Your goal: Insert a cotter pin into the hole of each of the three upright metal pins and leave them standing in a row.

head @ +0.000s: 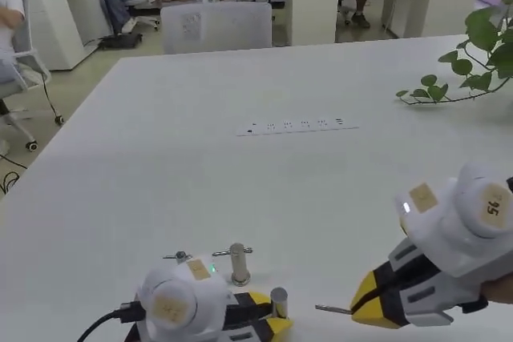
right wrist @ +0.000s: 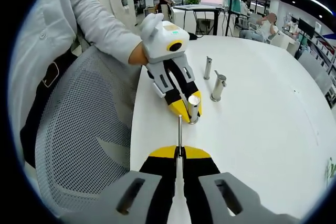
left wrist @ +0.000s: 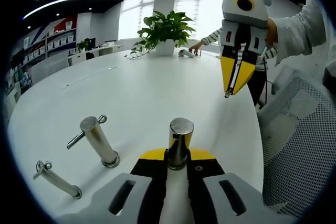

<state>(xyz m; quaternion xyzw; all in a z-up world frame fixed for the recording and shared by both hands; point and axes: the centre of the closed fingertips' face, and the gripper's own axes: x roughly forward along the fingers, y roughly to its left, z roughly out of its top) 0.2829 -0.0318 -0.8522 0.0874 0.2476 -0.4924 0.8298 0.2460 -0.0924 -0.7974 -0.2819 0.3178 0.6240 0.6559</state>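
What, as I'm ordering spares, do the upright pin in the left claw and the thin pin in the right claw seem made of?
The silvery cylindrical upright pin: probably polished steel; its flat top gleams with reflections. The thin grey cotter pin: likely steel wire, from its dull metallic sheen; finish too small to tell.

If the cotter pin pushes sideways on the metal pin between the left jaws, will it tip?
Probably not: the left gripper grips the metal pin low, which should steady it. Its polished, round shaft looks slippery, so it may turn. The thin cotter pin may flex first.
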